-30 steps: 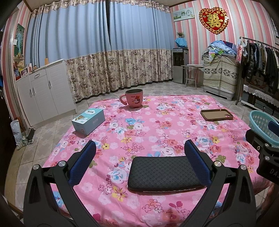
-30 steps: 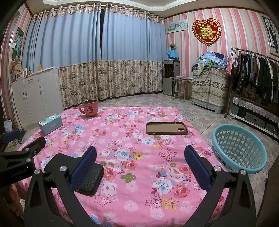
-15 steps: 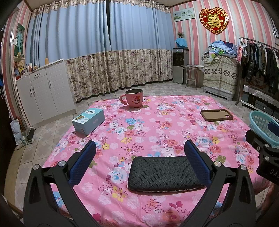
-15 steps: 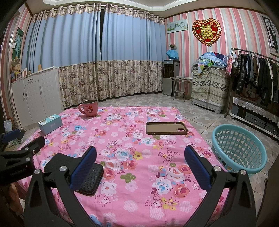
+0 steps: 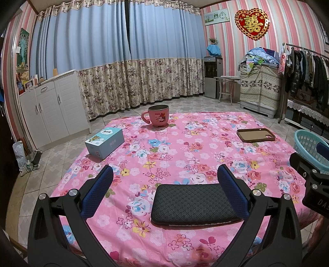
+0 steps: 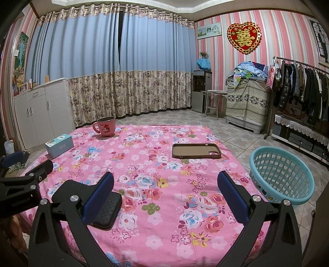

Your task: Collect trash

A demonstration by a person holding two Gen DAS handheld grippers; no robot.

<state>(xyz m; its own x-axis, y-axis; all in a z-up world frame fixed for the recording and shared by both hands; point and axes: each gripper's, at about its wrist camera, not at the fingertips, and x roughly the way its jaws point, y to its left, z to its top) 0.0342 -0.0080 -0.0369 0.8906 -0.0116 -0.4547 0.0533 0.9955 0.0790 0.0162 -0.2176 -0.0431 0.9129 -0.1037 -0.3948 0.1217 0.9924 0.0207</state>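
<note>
We see a worktop under a pink floral cloth, carrying a pink mug, blue box, brown phone case and black pouch. A teal basket sits on the tiled floor beside it, blue curtains behind. Our left gripper and right gripper hover spread wide, holding nothing.

Upper right of both frames: red heart wall ornament with a gold double-happiness character 囍. Right edge of the left wrist view: black gripper body shows white letters "DAS", cut off by the frame. Lower left of the right wrist view: the other black gripper body carries small white lettering, too blurred to read. Light-blue box has Chinese print on top, illegible. Pink mug has a cartoon mouse picture, small wording unreadable. Wall calendar-clock picture: digits too small.
</note>
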